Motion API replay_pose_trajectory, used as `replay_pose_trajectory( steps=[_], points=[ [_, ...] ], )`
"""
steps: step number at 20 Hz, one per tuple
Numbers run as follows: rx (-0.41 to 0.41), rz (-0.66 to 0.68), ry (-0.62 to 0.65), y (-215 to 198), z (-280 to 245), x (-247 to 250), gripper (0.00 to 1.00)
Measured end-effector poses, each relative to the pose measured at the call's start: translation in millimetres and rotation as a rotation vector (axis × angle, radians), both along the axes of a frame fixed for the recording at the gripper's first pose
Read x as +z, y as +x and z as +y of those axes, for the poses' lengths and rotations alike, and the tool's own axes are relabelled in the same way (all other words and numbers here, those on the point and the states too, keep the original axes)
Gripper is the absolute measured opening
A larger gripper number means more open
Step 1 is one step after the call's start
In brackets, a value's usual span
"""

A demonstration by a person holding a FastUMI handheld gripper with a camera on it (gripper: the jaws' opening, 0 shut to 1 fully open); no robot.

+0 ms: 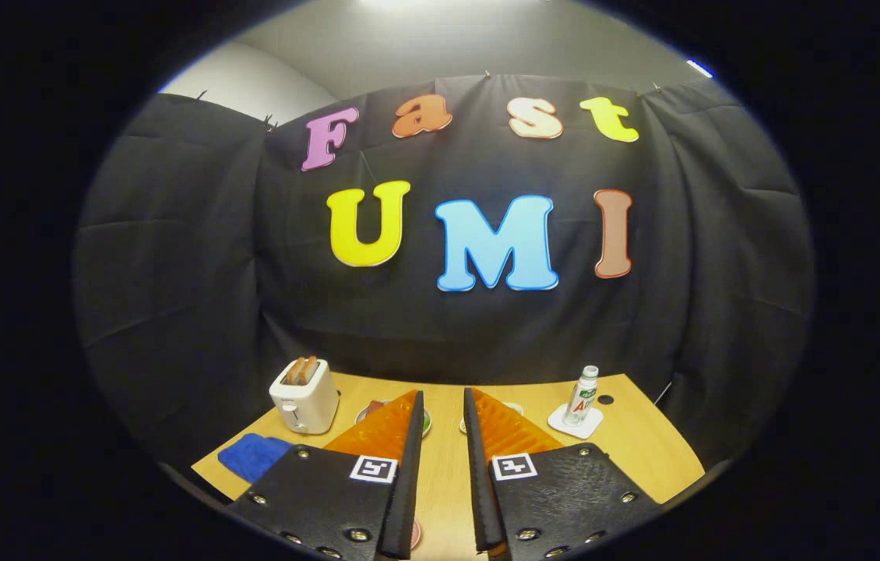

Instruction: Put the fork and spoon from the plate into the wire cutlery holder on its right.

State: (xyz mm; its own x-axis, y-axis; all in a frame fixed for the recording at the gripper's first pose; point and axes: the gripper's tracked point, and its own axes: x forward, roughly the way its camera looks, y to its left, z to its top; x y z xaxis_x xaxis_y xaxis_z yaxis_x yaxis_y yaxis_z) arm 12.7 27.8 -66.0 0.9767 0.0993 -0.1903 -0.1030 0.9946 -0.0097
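Wooden tabletop (440, 467) is stretching out below the gripper (442, 401), which is hovering above it with its two fingers (412, 452) standing a narrow gap apart and gripping nothing; bare wood is showing through the slot between them. Beyond the left finger, the rim of a plate (426, 423) is peeking out, with something green and something reddish-brown on it, though most of it is sitting hidden behind the finger. Beyond the right finger, a sliver of a second pale round dish (515, 407) is just showing. Whether either is carrying the fork and spoon cannot be told, and the wire cutlery holder cannot be made out from this angle. Off to the left, a white toaster (304, 396) is standing near the table's far edge with two slices of toast (300, 369) sticking up from its slots, and a blue cloth (255, 455) is lying in front of it near the table's left edge. To the right, a small plastic bottle (583, 396) with a white cap is standing upright on a white square coaster (574, 423), with a small dark dot (605, 400) on the wood just beside it.
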Motion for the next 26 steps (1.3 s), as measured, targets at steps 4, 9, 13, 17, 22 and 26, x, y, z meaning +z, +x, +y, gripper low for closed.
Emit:
replay_pose_trajectory(
  steps=[4, 9, 13, 17, 22, 26],
  points=[
    [0.105, 0.207, -0.002, 1.1, 31.5, -69.5, 0.30],
    [0.211, 0.568, 0.014, -19.3, 61.8, -188.6, 0.30],
    [0.239, 0.821, 0.073, -47.9, 75.7, -257.2, 0.31],
    [0.210, 1.027, 0.151, -68.1, 85.4, -302.8, 0.31],
    [0.168, 1.179, 0.207, -74.4, 91.7, -337.5, 0.31],
    [0.143, 1.252, 0.198, -78.5, 93.4, -349.0, 0.30]
  ],
)
